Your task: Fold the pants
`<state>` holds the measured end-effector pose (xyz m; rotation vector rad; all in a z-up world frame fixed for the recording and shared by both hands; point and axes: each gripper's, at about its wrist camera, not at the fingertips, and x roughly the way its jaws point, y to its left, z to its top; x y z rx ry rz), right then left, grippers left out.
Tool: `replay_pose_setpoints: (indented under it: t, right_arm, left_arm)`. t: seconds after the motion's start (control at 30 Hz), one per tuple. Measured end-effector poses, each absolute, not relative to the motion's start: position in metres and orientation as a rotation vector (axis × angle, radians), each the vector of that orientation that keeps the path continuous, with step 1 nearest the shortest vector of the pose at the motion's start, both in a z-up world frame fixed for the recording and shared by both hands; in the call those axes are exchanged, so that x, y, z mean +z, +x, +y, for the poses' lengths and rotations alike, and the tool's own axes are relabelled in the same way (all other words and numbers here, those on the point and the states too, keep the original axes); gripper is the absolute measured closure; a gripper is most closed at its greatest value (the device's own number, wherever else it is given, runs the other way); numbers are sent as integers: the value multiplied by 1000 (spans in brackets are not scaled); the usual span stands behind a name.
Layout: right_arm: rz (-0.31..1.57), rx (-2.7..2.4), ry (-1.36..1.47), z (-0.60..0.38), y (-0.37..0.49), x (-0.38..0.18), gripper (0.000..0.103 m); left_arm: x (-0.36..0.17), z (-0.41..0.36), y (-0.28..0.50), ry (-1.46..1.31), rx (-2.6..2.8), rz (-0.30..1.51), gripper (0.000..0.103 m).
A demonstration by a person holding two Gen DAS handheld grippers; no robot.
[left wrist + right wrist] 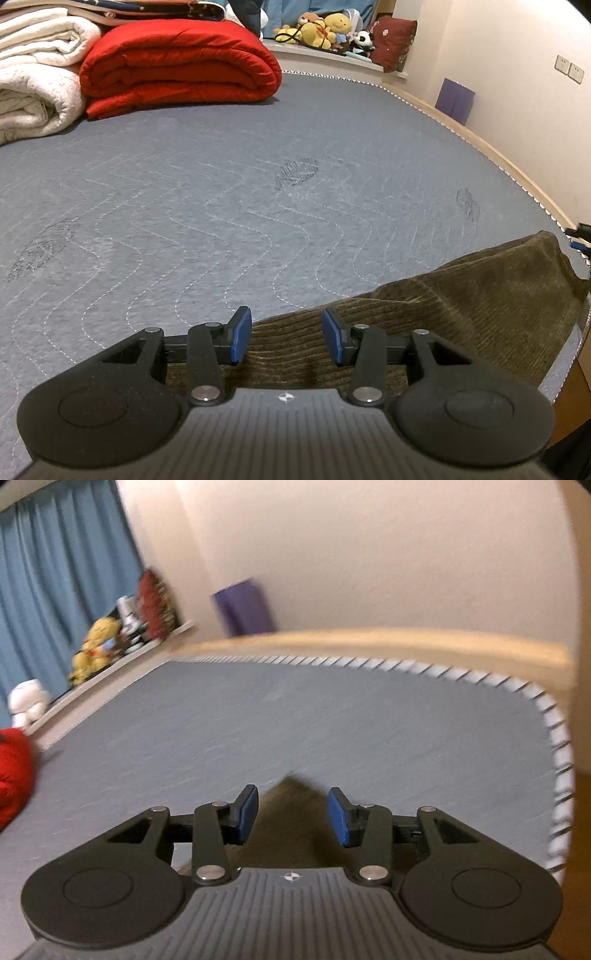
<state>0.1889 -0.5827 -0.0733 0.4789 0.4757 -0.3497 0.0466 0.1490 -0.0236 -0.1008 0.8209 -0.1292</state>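
Olive-brown corduroy pants lie on the grey quilted bed near its front right corner. My left gripper hovers over the pants' left part with its blue pads apart; ribbed fabric shows in the gap below them, and the pads do not press on it. In the blurred right wrist view, a pointed corner of the pants lies under and between the spread blue pads of my right gripper, which is open. The part of the pants under both gripper bodies is hidden.
A folded red quilt and rolled white blankets sit at the far left of the bed. Plush toys line a ledge behind. The bed's wooden edge and a purple panel stand by the wall.
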Motion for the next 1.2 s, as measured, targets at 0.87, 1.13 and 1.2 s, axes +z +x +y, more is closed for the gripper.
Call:
replay_pose_setpoints:
  t: [0.87,1.13,1.2]
  right_arm:
    - [575,-592,332,-572,275,-114,68]
    - [469,-650,415,-599,217,-71,44]
    - [459,-661,454,-612,196,-64,44]
  left_arm:
    - [-40,166,49,-1,-45,836,56]
    - [-65,199,32,-5,72,994,67]
    - [-65,206,25,-14,52,983,69]
